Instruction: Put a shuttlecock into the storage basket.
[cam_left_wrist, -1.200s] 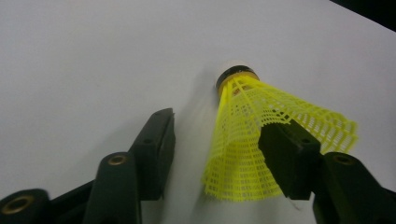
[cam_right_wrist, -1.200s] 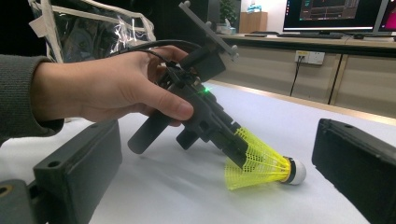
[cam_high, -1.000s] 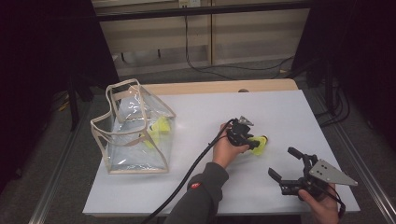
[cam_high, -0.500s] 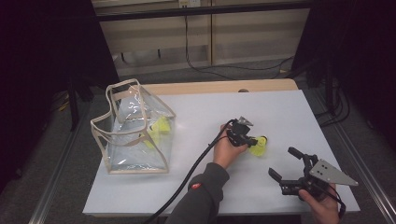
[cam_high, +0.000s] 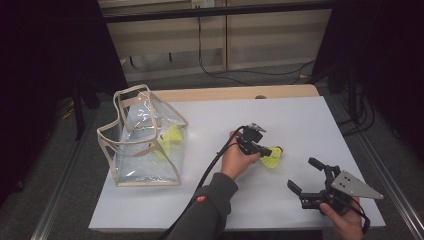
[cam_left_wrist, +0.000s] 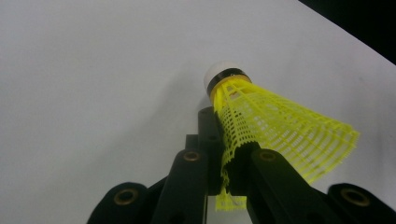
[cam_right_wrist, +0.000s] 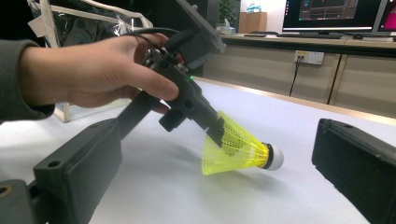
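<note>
L gripper (cam_high: 264, 148) clamped on yellow shuttlecock (cam_high: 272, 156), mid-table toward right edge.
Jaws have just been closing, now pinch the mesh skirt near its rim; white cork tip (cam_left_wrist: 223, 73) points away from gripper, shuttle lies tilted on the white table (cam_high: 300, 120). R gripper (cam_high: 308, 176) near front right corner, jaws wide apart, nothing between, well clear of shuttle. Clear bag (cam_high: 142, 137) w/ more yellow shuttles inside stands by left edge.
</note>
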